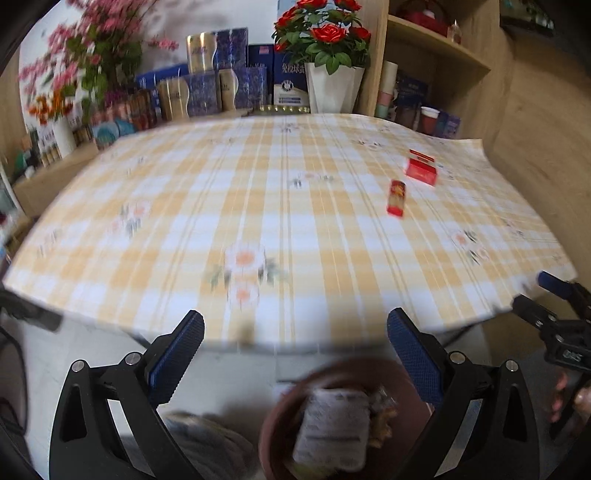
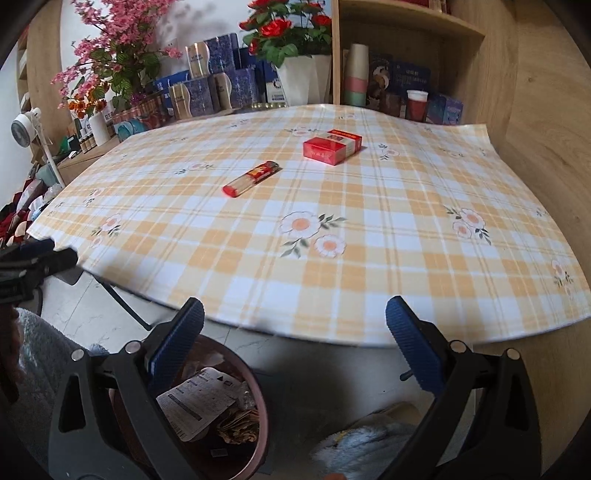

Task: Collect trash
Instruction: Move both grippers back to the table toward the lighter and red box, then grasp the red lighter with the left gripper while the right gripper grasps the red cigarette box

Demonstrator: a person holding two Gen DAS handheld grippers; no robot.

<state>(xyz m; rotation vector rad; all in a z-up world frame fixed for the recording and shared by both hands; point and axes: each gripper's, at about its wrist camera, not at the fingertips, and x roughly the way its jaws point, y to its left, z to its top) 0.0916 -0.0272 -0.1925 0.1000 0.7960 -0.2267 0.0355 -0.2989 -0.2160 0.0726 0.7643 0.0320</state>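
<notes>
Glossy checked tablecloth – smooth, plastic-looking – against matt wood shelving.

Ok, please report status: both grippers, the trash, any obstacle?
Left gripper open, empty. Right gripper open, empty. Red box and lighter on tablecloth; bin below holds paper. Nothing blocking.

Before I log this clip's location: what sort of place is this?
Probably a home dining or living room. A table under a yellow checked flower-print tablecloth stands by wooden shelves with stacked cups; potted red roses and gift boxes line the back, and a brown waste bin sits on the floor.
</notes>
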